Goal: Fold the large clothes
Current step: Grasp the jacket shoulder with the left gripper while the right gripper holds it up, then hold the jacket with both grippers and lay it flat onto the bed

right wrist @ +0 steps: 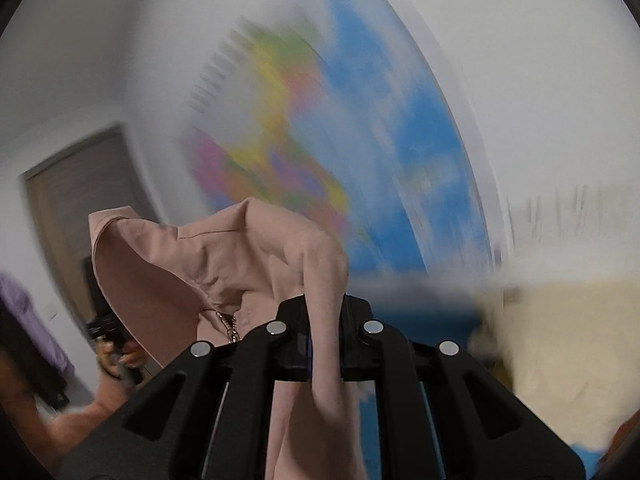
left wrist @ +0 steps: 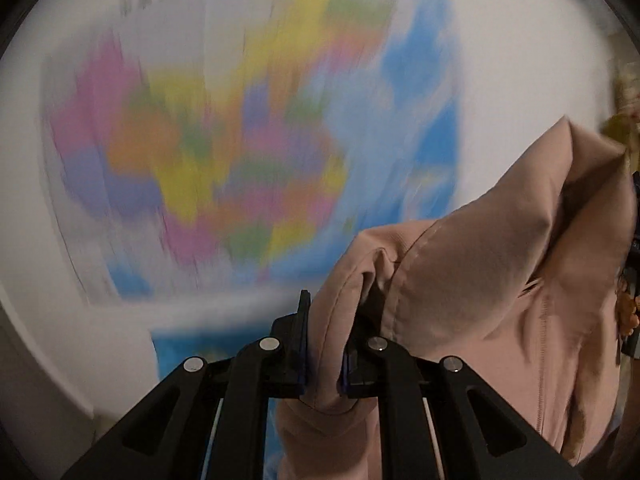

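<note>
A pale pink zip-up garment hangs in the air between both grippers. My left gripper is shut on a bunched fold of it, with the hood-like part and a zip seam rising to the right. My right gripper is shut on another fold of the pink garment, whose collar and metal zip pull hang to the left. Both views are blurred by motion and point up at the wall.
A large coloured wall map on a white wall fills the background, also in the right wrist view. A doorway and the person's hand on the other gripper are at the left. A pale yellow cloth lies at the right.
</note>
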A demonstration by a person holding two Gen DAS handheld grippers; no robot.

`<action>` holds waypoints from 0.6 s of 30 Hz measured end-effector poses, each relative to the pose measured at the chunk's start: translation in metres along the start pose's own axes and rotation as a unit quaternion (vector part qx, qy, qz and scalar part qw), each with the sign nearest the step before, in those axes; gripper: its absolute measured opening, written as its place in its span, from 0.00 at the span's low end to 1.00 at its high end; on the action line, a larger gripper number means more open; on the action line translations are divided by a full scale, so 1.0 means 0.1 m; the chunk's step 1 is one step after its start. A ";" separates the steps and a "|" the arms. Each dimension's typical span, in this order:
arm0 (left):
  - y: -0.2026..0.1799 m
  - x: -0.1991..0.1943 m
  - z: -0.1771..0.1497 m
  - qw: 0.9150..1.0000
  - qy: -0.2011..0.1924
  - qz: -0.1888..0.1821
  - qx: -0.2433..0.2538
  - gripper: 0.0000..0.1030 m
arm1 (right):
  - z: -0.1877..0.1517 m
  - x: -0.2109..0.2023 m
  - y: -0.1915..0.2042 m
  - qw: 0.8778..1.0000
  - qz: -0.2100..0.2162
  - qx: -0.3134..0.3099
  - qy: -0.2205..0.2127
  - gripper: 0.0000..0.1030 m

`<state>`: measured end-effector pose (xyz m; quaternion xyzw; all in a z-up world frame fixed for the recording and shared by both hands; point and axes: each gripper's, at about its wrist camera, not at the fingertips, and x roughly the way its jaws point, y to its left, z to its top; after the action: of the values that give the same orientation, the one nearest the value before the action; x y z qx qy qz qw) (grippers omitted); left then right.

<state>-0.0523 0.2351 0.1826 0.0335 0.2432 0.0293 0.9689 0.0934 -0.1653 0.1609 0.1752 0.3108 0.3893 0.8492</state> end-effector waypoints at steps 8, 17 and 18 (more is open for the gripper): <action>0.25 2.22 -0.92 0.978 0.204 -0.002 -0.051 0.10 | -0.61 1.72 -1.19 0.981 -0.067 0.097 0.152 0.08; 0.76 2.89 -0.87 0.958 0.251 -0.046 -0.135 0.16 | -0.35 1.96 -1.46 0.979 -0.100 0.114 0.137 0.08; 0.80 2.96 -0.87 0.955 0.257 -0.051 -0.141 0.21 | -0.35 1.99 -1.52 0.976 -0.114 0.122 0.139 0.08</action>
<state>0.1638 0.3409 -0.0267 -0.1250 0.4787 0.0211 0.8688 0.2544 -0.1062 -0.0251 0.1848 0.4891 0.2699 0.8086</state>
